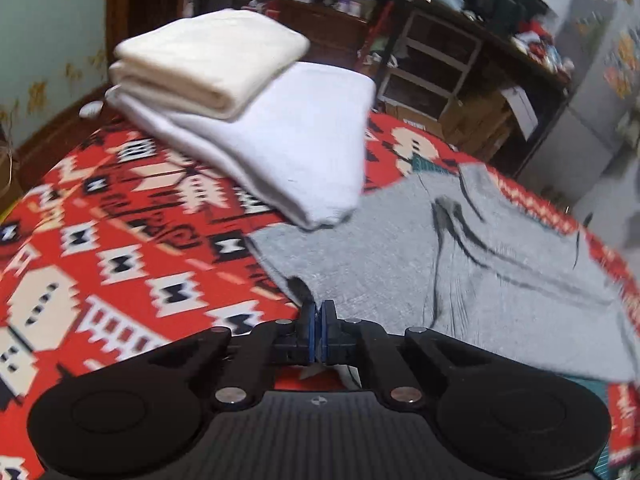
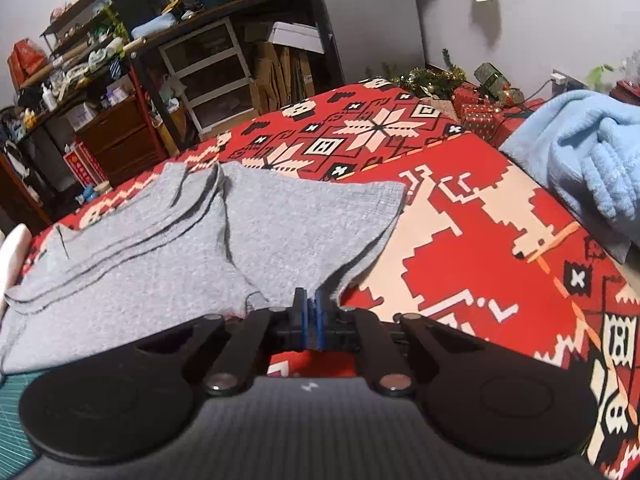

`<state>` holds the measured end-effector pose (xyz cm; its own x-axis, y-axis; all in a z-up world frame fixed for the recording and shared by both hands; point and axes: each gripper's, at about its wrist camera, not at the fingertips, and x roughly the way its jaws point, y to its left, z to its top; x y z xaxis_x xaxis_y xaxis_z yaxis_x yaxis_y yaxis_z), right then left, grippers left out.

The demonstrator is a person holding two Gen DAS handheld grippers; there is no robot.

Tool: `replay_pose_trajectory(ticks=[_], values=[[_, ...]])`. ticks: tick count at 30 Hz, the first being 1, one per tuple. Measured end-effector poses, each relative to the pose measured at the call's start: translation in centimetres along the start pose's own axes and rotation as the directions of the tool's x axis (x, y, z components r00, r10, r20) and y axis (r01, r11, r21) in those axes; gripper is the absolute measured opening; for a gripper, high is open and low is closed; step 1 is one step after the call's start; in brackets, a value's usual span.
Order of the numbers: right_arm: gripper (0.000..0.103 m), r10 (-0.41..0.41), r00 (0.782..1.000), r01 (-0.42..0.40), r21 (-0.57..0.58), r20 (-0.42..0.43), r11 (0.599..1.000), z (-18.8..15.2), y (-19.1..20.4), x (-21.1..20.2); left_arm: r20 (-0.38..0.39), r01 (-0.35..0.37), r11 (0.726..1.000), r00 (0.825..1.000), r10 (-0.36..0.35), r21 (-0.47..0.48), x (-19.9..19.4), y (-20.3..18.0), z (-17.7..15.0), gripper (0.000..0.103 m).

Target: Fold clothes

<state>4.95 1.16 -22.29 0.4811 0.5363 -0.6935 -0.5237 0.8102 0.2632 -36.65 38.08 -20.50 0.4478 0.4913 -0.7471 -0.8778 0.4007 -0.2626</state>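
Both claws were clamped on the grey shirt's [image 2: 168, 264] near hem, left claw [image 1: 319, 312] and right claw [image 2: 308, 300]. A thin pinch could slip when lifted, and the shirt might drag the stack [image 1: 248, 120] near the bed's [image 1: 100, 240] far edge.

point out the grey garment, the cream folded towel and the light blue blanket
grey garment [image 2: 168, 248]: right wrist view, middle of its flat cloth
cream folded towel [image 1: 208, 52]: left wrist view, top face
light blue blanket [image 2: 592, 152]: right wrist view, fluffy folds

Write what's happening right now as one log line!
step: folding grey shirt | left claw: shut at shirt edge | right claw: shut at shirt edge | done: cream towel on white towel
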Motion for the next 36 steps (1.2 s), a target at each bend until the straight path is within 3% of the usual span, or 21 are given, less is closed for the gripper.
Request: replay_pose_trajectory(ticks=[4,14,21,27,32,34,36], values=[[0.003,0.011,1.000,-0.010,-0.028,0.008,1.000,0.0,-0.3,-2.0,-0.010,0.014,0.999,1.000,-0.014,-0.032,-2.0,2.1,-0.3,0.003],[0.003,0.068,0.994,-0.071,-0.027,-0.084,0.997,-2.8,-1.0,-7.2,-0.059,0.024,0.997,0.998,-0.029,-0.078,-6.2,6.8,-2.2,0.003],[0.003,0.071,0.980,-0.081,-0.043,-0.185,0.996,-7.0,-0.5,-11.8,-0.101,0.022,1.000,0.995,-0.023,-0.011,-8.8,7.9,-4.0,0.003],[0.003,0.040,0.978,-0.053,-0.057,-0.203,0.997,-8.2,-1.2,-14.0,-0.138,0.037,0.999,0.990,-0.037,0.001,-9.0,8.4,-5.3,0.004],[0.005,0.073,0.971,-0.084,-0.037,-0.227,0.996,-7.8,-1.4,-13.6,-0.108,0.026,1.000,0.994,-0.028,-0.016,-9.7,9.0,-4.4,0.009],[0.007,0.075,0.974,-0.085,-0.039,-0.214,0.996,-7.4,-1.4,-13.7,-0.086,0.016,1.000,0.996,-0.017,-0.008,-10.0,9.2,-3.8,0.015],[0.016,0.069,0.979,-0.078,-0.040,-0.194,0.996,-6.8,-1.5,-14.0,-0.068,0.011,1.000,0.998,-0.010,0.016,-9.8,9.2,-3.3,0.022]])
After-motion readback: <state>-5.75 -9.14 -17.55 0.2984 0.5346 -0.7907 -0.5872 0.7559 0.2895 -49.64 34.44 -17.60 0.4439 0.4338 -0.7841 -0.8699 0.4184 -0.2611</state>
